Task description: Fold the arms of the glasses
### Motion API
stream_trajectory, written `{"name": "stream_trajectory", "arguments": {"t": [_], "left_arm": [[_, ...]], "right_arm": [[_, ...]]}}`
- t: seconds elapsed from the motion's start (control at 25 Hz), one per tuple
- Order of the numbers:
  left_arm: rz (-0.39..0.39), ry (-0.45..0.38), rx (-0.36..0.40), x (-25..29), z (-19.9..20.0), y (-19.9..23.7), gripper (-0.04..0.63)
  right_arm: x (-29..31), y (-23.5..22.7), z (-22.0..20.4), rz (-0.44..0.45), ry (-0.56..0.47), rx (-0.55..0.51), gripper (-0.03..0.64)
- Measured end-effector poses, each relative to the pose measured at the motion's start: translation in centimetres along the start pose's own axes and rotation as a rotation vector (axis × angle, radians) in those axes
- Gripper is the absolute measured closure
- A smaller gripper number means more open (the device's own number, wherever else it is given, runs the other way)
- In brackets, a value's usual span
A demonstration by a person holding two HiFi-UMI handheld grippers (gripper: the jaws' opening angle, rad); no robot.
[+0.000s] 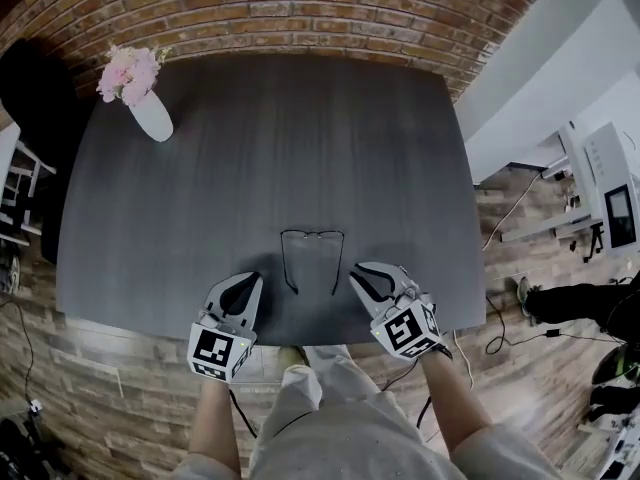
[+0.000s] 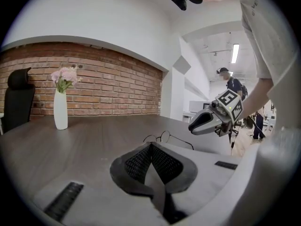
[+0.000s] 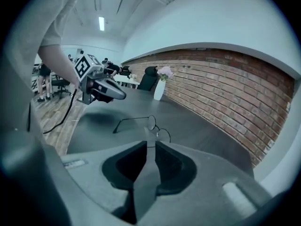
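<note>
We read the step as the approach, with no contact yet.

How we'd do it:
- Use the table as the brace. We'd keep the frame flat on it and sweep each arm inward rather than lift the whole thing.
- The vase is far ahead, out past the left tongs' side, so it isn't a clearance issue.
- Left tongs: the jaws are fully together and empty. They work as a blunt pusher or hold-down as they are, but would need opening to pinch.
- Right tongs: the jaws are a narrow slit apart with nothing in them. We judge that's enough for a thin wire arm, but alignment will be tight.
- Fold one arm at a time, pinning the lens front with the other tongs so the frame doesn't skate. The second arm goes over the first.
- Go light on force. The wire looks easy to bend.

Where the thing is:
- The glasses lie on the table between the two tongs and slightly ahead of their tips.
- Both arms are spread open. The lens front is on the far side and the arm ends point back toward the tongs.
- Each tip sits just outside the end of its nearer arm, close but not touching.
- In the left gripper view, the glasses sit just past the closed tip. The right tongs are beyond them, off the table.
- In the right gripper view, the lenses are dead ahead of the slit. One arm runs off toward the left tongs.
</note>
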State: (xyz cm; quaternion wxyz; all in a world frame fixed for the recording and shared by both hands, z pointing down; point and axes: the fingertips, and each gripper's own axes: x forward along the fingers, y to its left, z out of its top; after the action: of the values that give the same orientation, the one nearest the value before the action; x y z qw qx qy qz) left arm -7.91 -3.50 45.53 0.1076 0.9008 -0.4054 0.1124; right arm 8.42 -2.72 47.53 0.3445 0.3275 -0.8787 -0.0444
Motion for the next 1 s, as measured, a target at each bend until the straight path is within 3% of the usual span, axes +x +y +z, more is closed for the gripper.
{"name": "stream_trajectory", "arguments": {"t": [0.28, 0.68, 0.84, 1.0], "left_arm": [[0.0, 0.082, 0.076, 1.9, -2.2, 0.7, 0.597], [0.006, 0.148, 0.114, 3.8, -3.4, 1.9, 0.597], [0.016, 0.194, 0.144, 4.7, -3.9, 2.3, 0.597], [0.009, 0.171, 0.099, 5.1, -3.7, 2.6, 0.597]], "right_arm": [[2.6, -0.9, -1.7, 0.071, 0.068, -0.221, 0.528], [5.1, -0.9, -1.5, 0.096, 0.111, -0.585, 0.508], [5.7, -0.6, -1.4, 0.119, 0.097, -0.638, 0.508], [6.1, -0.1, -1.1, 0.144, 0.072, -0.621, 0.526]]}}
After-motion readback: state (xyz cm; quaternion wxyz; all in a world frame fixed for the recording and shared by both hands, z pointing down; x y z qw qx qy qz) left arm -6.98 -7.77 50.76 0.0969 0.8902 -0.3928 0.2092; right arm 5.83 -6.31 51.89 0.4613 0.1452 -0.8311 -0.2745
